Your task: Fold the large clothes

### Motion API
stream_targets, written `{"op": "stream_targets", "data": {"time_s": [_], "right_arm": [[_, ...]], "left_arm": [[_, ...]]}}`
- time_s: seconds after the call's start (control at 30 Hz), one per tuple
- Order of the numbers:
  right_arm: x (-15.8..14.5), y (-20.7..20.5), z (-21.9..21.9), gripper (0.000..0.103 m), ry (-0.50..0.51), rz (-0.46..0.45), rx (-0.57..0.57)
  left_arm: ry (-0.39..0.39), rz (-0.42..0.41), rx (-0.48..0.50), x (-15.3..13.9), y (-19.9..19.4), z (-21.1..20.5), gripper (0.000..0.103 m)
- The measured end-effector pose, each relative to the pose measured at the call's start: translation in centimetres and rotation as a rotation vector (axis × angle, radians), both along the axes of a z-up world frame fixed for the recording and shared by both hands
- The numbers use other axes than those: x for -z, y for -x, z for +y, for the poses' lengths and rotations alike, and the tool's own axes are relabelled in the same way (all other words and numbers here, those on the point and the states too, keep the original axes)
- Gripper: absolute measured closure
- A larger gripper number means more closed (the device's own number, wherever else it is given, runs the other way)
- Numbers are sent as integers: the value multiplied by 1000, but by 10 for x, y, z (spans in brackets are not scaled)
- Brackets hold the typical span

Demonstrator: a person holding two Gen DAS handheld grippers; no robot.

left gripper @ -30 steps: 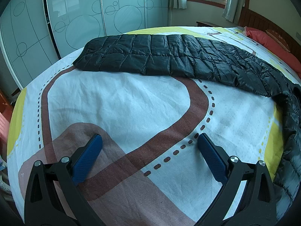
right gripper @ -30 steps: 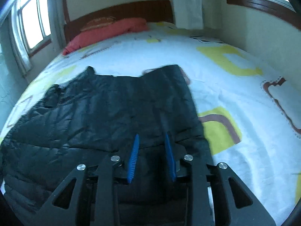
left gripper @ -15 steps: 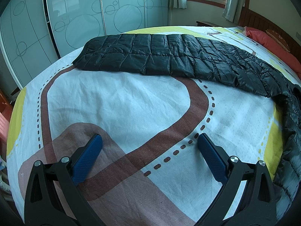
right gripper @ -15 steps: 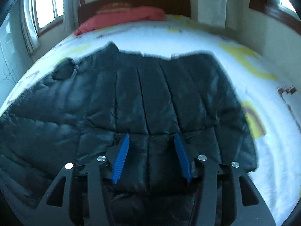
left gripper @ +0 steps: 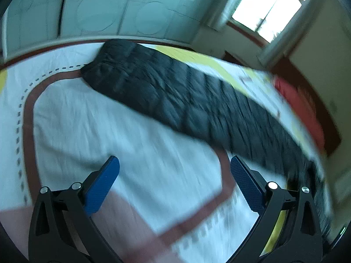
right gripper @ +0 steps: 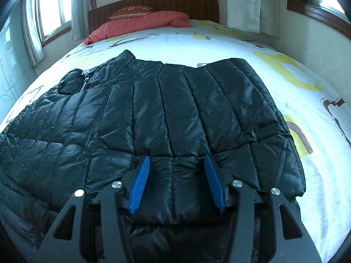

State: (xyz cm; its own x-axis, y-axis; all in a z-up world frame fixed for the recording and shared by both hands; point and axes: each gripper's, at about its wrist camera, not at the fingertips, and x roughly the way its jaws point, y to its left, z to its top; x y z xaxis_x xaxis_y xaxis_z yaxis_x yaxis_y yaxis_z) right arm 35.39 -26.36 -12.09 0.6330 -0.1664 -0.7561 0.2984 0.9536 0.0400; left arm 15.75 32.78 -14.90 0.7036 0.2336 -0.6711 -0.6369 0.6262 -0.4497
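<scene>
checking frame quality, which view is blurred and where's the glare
Left wrist view: motion-smeared, jacket and bedsheet streaked, window blown out white. Right wrist view: sharp, soft sheen on the jacket, strong fisheye curving at the edges.

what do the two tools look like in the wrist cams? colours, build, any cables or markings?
Both match. The left tool and right tool have matte black linkage arms with triangular cut-outs and round silver pivot pins. Each carries two long flat blue pads; on the right tool the blue pads show a ribbed edge. No cables, labels or sleeves are visible.
</scene>
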Motion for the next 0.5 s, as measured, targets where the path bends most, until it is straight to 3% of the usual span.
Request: {"op": "stream_targets", "data": {"time_s": [0.1, 0.27, 0.33, 0.37, 0.43, 0.5], "right_arm": [[0, 0, -1, 50, -1, 0, -2], [0, 2, -2, 50, -10, -11, 2], [0, 2, -2, 50, -9, -11, 1], [0, 2, -2, 50, -9, -11, 1], [0, 2, -2, 50, -9, -12, 2], [0, 2, -2, 50, -8, -11, 2]], "left_arm": [[60, -107, -75, 3, 0, 35, 2], [89, -161, -156, 4, -9, 70, 6], [91, -154, -210, 4, -10, 82, 35], [104, -161, -234, 5, -8, 86, 41], [131, -186, -263, 6, -4, 100, 77], [166, -198, -256, 11, -3, 108, 93]]}}
